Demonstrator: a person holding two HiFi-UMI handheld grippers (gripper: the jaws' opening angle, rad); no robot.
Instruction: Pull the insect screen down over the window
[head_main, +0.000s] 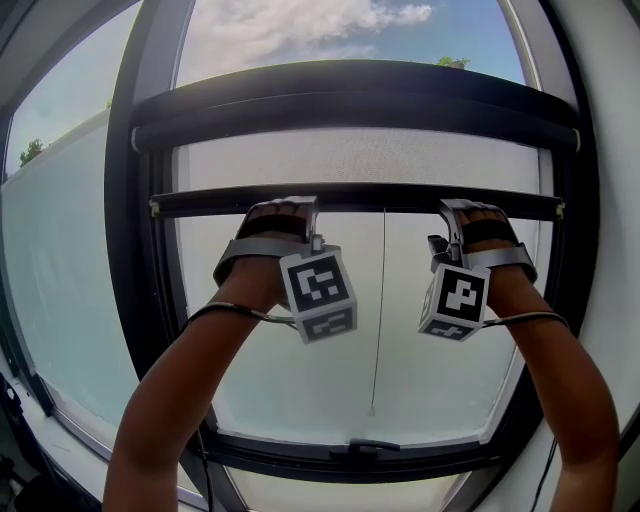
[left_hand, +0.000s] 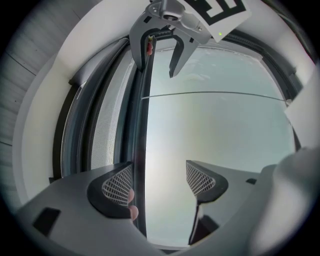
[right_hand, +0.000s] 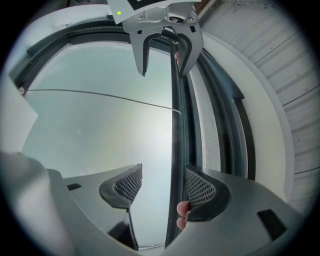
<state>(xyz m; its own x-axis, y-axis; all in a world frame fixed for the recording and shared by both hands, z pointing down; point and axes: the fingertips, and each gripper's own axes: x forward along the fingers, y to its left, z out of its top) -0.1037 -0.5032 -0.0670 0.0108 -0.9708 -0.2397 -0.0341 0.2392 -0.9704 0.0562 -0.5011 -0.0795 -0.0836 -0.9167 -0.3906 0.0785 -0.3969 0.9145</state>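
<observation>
The insect screen's mesh (head_main: 360, 158) hangs a short way out of its black roller housing (head_main: 350, 100) at the top of the window. Its black pull bar (head_main: 380, 198) runs across just below. My left gripper (head_main: 282, 206) and right gripper (head_main: 468, 208) both reach up to this bar, one on each side. In the left gripper view the bar (left_hand: 141, 125) passes between the open jaws of the left gripper (left_hand: 160, 182), close to the left pad. The right gripper (right_hand: 165, 187) is open too, with the bar (right_hand: 176, 125) beside its right pad. Fingertips (right_hand: 184, 215) hook over the bar.
A thin pull cord (head_main: 380, 300) hangs from the bar's middle down to near the sill. The dark window frame (head_main: 135, 250) surrounds the pane, with a handle (head_main: 360, 447) on the bottom rail. White wall (head_main: 615, 200) stands at the right. Sky and a pale roof lie outside.
</observation>
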